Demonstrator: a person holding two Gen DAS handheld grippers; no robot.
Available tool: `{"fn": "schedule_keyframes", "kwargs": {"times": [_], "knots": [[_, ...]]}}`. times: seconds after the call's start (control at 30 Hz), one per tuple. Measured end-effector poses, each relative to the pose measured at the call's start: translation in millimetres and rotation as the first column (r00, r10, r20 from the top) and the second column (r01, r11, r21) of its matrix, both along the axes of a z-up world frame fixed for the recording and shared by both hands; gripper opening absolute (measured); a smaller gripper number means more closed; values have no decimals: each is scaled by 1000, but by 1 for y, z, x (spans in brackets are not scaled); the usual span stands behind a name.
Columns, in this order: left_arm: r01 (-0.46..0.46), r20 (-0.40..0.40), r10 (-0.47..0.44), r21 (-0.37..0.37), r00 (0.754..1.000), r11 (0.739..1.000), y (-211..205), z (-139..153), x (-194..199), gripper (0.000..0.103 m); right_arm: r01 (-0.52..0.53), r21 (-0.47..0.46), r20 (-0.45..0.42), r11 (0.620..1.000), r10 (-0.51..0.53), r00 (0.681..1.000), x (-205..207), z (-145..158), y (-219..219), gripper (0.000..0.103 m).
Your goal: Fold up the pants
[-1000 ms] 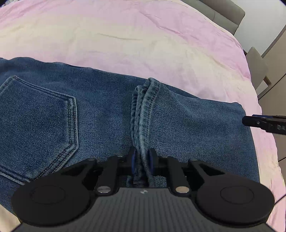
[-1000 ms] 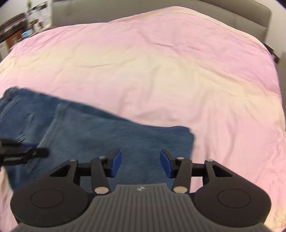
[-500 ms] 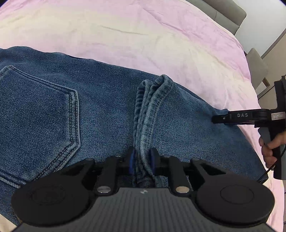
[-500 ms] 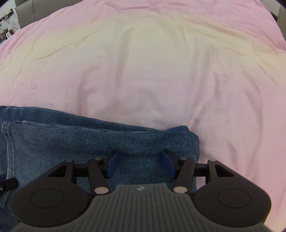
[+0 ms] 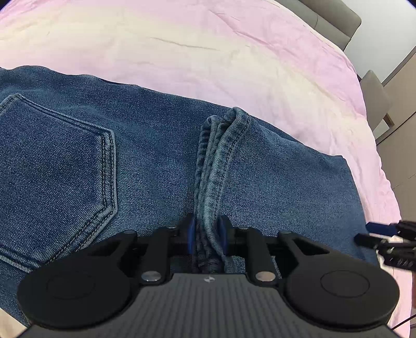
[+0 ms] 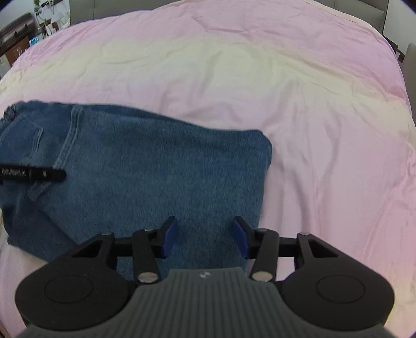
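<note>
Blue denim pants [image 5: 145, 161] lie folded on a pink bed cover [image 5: 208, 52], back pocket [image 5: 57, 166] at left. My left gripper [image 5: 206, 235] is shut on the bunched leg hems [image 5: 218, 161] lying over the seat of the pants. In the right wrist view the pants [image 6: 156, 169] form a flat folded rectangle. My right gripper [image 6: 205, 236] is open and empty, hovering above the near edge of the fold. Its tips show at the right edge of the left wrist view [image 5: 384, 234]. The left gripper's finger shows at the left of the right wrist view [image 6: 33, 173].
The pink and cream bed cover [image 6: 260, 78] spreads wide beyond and right of the pants. A grey headboard [image 5: 332, 23] and a chair [image 5: 374, 104] stand past the bed. Furniture and clutter [image 6: 23, 28] sit at the far left corner.
My right gripper has lifted back from the folded edge, still open. My left gripper stays shut on the hems, with the pants shifted slightly in view.
</note>
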State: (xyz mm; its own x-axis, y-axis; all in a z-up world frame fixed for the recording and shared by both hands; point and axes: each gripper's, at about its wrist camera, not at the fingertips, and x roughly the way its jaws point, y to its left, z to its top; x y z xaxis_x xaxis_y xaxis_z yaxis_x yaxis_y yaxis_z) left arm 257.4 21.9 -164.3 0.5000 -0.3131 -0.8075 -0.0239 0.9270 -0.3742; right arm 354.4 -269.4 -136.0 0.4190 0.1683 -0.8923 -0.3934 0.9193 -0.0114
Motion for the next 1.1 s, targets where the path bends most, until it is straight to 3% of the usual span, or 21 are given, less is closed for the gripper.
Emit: {"fn": "schedule_keyframes", "kwargs": {"times": [0.17,0.3,0.6,0.77,0.8,0.87,1.0,1.1], "knots": [[8,3,-8,13,1000,1000,-2,-1,1,28,10,28,-25,1000,-10,1000,-10,-32,-18,45],[6,9,-7,34,1000,999,-6,-2,1,29,18,27,-2,999,-18,1000,-17,-37,-19,45],[-3,68,-2,76,998,997,-4,26,-17,35,41,13,19,999,-42,999,-23,-1,-19,46],[76,76,-85,112,993,991,-9,39,-36,35,41,67,33,997,-43,999,-50,19,-32,46],[92,67,-101,125,993,988,-12,37,-38,34,42,74,29,996,-44,999,-56,20,-34,40],[101,48,-110,156,993,983,-19,30,-39,32,42,85,8,996,-43,999,-64,14,-39,32],[71,0,-71,137,997,988,-23,12,-36,32,52,63,-17,997,-51,999,-71,-12,-44,32],[65,7,-67,166,998,984,-29,10,-36,32,46,52,-22,998,-45,999,-70,-27,-40,32]]}}
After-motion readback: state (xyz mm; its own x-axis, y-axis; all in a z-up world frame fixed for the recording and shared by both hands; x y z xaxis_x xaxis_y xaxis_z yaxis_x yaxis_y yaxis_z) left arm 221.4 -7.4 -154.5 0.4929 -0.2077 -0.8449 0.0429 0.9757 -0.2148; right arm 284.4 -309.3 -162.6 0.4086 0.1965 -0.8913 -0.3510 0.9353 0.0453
